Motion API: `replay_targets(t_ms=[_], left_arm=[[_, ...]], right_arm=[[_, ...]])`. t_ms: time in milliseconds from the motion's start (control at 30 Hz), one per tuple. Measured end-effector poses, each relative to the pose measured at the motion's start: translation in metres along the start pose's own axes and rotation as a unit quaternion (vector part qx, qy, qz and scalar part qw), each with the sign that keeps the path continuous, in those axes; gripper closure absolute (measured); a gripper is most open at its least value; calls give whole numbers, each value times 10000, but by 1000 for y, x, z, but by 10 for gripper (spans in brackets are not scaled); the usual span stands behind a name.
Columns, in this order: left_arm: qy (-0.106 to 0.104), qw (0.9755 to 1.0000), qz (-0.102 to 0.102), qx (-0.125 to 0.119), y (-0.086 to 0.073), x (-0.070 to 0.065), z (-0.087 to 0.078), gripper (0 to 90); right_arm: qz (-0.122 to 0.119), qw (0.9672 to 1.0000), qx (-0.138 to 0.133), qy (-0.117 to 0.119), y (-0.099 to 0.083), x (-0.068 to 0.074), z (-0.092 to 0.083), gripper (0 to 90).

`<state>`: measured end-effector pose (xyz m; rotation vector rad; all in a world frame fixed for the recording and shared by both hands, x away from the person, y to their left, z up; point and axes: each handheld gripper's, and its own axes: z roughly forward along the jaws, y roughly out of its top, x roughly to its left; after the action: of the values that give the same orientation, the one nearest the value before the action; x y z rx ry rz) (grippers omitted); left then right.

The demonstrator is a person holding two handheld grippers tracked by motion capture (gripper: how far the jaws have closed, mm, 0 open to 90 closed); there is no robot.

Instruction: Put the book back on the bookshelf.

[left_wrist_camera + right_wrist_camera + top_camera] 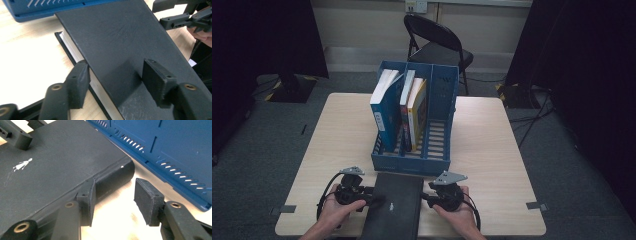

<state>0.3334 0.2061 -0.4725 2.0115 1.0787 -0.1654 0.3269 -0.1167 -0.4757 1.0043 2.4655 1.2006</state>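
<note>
Black hardcover book (393,204) lies flat at the table's (492,150) near edge, touching the blue file rack (439,125). Left gripper (115,82) straddles its page edge, jaws half-open, not yet clamping; right gripper (113,200) stands half-open beside the spine, holding nothing. Closing unevenly could lift only the cover or skid the book sideways.

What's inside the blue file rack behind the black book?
The blue file rack holds upright books: a blue-covered one in the left slot, two thinner ones in the middle. The right slot looks empty; their lower parts are hidden by its front wall.
</note>
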Motion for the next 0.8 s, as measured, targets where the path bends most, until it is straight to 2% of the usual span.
replay_targets(t_ms=[33, 133, 200, 267, 433, 500, 533, 567, 633, 733, 767, 800], left_arm=[[-19, 10000, -73, -23, 0, 1, 0, 420], [-58, 9999, -61, -61, 0, 1, -2, 437], [-211, 9994, 31, -256, 1, 1, -9, 452], [-278, 9991, -33, -318, 1, 1, -11, 461], [-229, 9993, -73, -280, 1, -1, -9, 439], [-394, 9983, -194, -372, 1, 1, -11, 428], [-589, 9968, -169, -519, 1, 2, -14, 420], [-589, 9968, -169, -519, 1, 2, -14, 419], [-766, 9952, -202, -580, 2, 3, -16, 407], [-720, 9954, -206, -596, 3, 2, -15, 406], [-855, 9942, -206, -618, 3, 2, -16, 408], [-972, 9929, -119, -674, 3, -3, -17, 438]], right_arm=[[0, 10000, 0, 0, 0, 0, 0, 519], [30, 10000, 32, 14, 1, -1, 0, 518], [28, 10000, 26, -1, 0, 0, -1, 522], [29, 10000, 10, 6, 0, 0, -1, 523], [57, 10000, 22, 13, 0, -1, -1, 520], [43, 10000, 23, 7, 0, -1, -1, 518], [65, 10000, 24, 14, -1, -1, -1, 513], [65, 10000, 24, 14, -1, -1, -1, 513], [151, 9999, 26, 35, -1, -2, -1, 507], [162, 9999, 29, 42, -1, -3, -2, 507], [145, 9999, 29, 38, -1, -3, -2, 505], [147, 9999, 20, 61, -1, -2, -2, 505]])
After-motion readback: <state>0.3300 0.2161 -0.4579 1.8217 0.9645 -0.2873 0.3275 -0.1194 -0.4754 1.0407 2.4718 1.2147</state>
